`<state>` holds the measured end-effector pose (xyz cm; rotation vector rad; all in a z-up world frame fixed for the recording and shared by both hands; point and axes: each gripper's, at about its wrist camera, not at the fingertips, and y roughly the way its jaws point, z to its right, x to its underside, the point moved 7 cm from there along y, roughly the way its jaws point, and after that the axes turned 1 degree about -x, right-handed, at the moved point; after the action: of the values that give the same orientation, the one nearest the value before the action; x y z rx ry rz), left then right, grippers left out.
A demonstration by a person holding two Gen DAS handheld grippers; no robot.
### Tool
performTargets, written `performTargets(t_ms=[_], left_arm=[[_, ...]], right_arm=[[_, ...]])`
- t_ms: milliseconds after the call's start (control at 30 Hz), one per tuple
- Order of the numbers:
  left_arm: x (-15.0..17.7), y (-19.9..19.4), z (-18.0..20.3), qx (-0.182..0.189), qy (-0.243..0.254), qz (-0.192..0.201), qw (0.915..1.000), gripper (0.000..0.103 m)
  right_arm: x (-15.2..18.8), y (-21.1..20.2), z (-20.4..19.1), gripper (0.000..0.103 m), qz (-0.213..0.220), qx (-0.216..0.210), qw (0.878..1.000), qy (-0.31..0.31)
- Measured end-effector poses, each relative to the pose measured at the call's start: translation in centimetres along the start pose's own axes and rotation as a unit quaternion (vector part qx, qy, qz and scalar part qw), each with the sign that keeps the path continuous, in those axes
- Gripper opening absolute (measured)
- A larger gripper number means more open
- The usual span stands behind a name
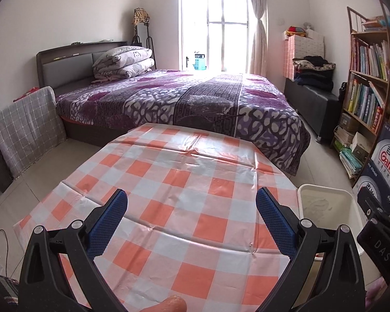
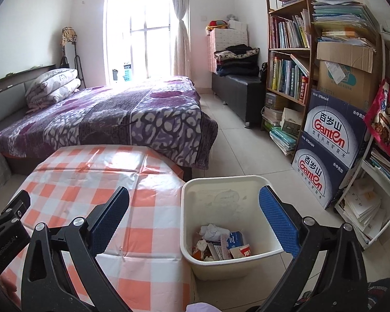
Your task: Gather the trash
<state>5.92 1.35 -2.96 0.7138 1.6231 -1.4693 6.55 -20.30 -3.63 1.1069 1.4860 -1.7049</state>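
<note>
Now both tongs gape wide, empty: left tongs (image 1: 191, 221) over the bare checked bench (image 1: 169, 182), right tongs (image 2: 195, 218) nearer the bin (image 2: 195, 182) off the bench's right edge, trash (image 2: 221, 244) inside.

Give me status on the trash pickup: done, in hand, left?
Done: crumpled paper and cartons lie in the white bin beside the table. In hand: nothing; left gripper and right gripper are both open and empty. Left: no trash shows on the checkered tablecloth, so it looks close to finished.
</note>
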Motion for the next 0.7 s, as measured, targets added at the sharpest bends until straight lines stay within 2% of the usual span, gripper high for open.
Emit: performTargets(t_ms=[700], left_arm=[[1.0,1.3,0.4,-0.008,0.010,-0.018,0.9997,0.096]], right_arm=[[1.0,1.0,0.2,0.096,-0.016,0.002,1.000,0.015]])
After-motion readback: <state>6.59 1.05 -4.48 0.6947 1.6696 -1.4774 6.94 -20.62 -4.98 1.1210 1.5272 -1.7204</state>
